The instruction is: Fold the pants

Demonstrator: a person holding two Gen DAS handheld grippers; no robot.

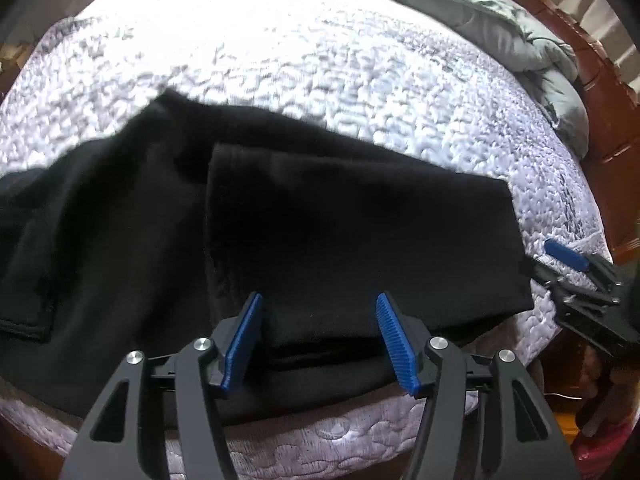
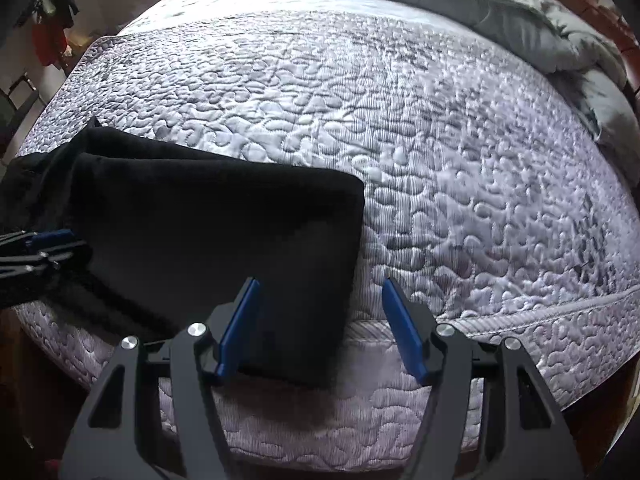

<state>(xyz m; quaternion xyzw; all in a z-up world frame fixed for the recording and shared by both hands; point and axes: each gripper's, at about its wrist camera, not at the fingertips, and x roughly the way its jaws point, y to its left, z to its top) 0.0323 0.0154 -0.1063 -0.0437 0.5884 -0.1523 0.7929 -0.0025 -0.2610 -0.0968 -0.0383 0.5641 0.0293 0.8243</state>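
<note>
Quilted bed [image 2: 460,168], grey blanket [image 1: 500,28] at the far side. Black pants [image 1: 320,232] lying partly folded near the front edge. Left gripper [image 1: 319,340] and right gripper [image 2: 320,328] wide open, empty. Best to pinch both near corners, lift evenly, fold flat.

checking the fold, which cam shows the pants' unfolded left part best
The left wrist view: the black pants fill it, folded panel on top, looser fabric spreading left. The right wrist view shows mainly the folded panel's right end, with the rest cut off at the left.
</note>
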